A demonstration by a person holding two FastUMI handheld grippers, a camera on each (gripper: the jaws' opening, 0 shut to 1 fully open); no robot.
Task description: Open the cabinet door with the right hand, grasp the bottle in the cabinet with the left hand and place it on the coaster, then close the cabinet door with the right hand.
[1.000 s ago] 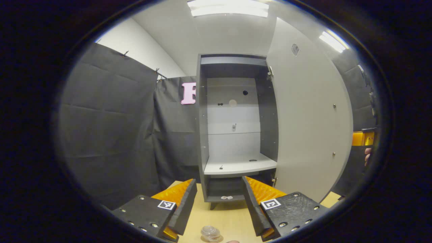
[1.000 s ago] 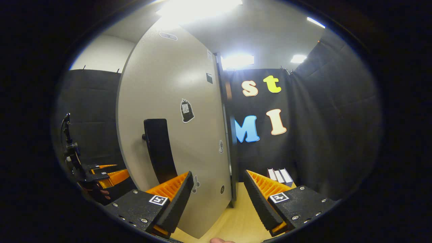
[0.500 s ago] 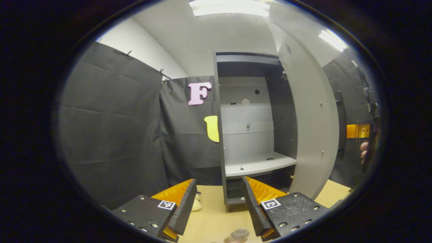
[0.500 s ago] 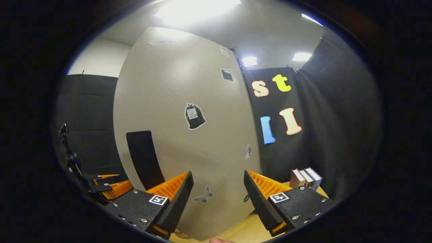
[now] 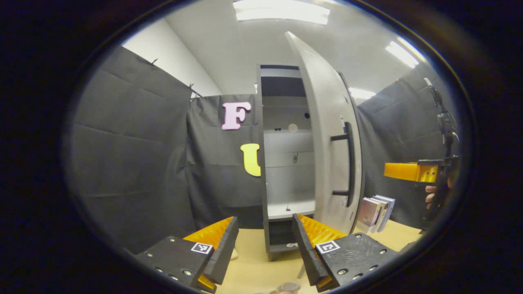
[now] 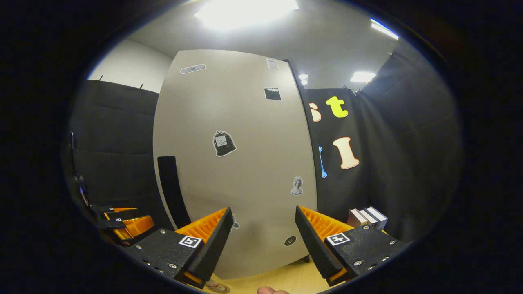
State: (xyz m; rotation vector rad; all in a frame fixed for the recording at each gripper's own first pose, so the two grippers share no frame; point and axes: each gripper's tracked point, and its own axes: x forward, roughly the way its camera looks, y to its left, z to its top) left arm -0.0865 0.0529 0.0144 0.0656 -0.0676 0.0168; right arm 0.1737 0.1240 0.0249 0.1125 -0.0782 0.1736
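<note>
While the cabinet door [image 6: 235, 163] stood part-open just beyond the right gripper [image 6: 263, 237], its spread jaws empty and its tall handle [image 6: 173, 192] to their left, the bottle [image 5: 288, 287] sat on the counter [image 5: 253, 269] near the left gripper [image 5: 264, 245], likewise spread.

Cabinet door [image 6: 245, 163]: smooth matt laminate, paper-like stickers. Worktop [image 5: 255, 267] below cabinet: pale wood-look finish. Booth wall [image 5: 135, 155]: matt cloth.
</note>
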